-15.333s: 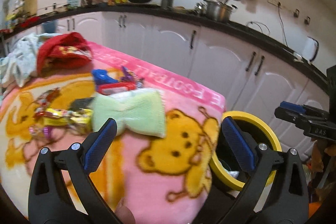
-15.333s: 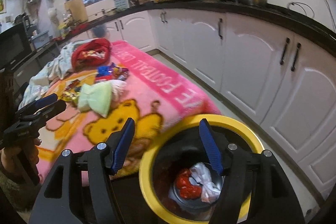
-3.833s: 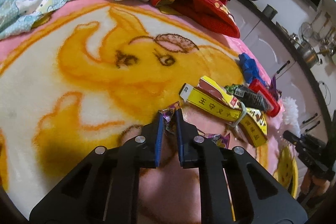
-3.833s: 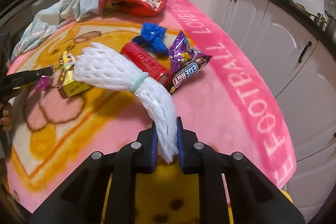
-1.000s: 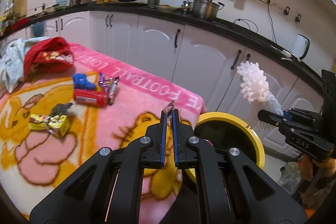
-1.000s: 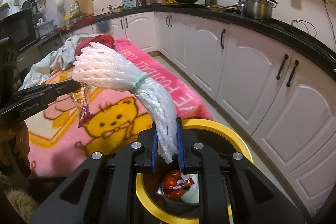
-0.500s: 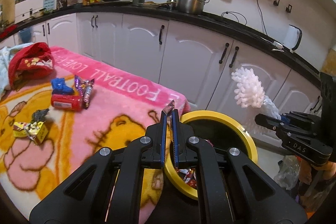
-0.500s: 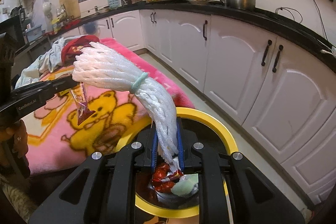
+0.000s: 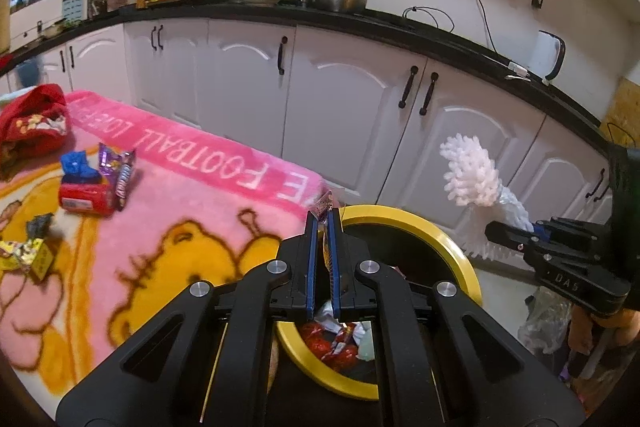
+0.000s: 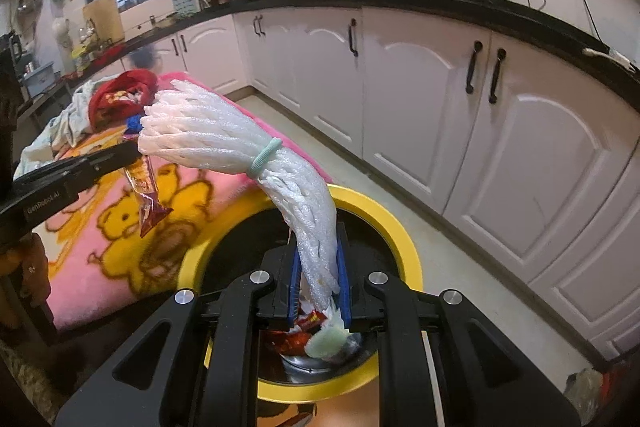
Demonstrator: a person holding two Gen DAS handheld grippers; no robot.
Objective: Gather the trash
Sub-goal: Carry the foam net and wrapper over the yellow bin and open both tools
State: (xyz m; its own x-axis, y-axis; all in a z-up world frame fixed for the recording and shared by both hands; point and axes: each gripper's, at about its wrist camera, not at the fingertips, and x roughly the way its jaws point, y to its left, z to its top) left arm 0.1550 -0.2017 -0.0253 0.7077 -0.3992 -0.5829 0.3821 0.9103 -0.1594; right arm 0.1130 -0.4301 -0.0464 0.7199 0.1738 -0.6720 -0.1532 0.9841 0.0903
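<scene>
My left gripper (image 9: 324,227) is shut on a small purple-red candy wrapper (image 9: 325,205) and holds it over the near rim of the yellow-rimmed black trash bin (image 9: 448,239). The wrapper hangs below the left gripper in the right wrist view (image 10: 147,199). My right gripper (image 10: 318,267) is shut on a white foam fruit net (image 10: 224,143) with a green band, held above the bin (image 10: 404,231). The net also shows in the left wrist view (image 9: 470,173). Red wrappers and a pale green item lie inside the bin (image 10: 320,339).
A pink bear blanket (image 9: 160,227) covers the table left of the bin. On it lie a red packet (image 9: 86,201), a blue wrapper (image 9: 76,167), a purple wrapper (image 9: 120,171), yellow wrappers (image 9: 28,253) and a red cloth (image 9: 32,123). White cabinets (image 9: 360,107) stand behind.
Both grippers have moved closer over the bin with their loads. The bin now sits lower and nearer in both views. Both grips are unchanged.
</scene>
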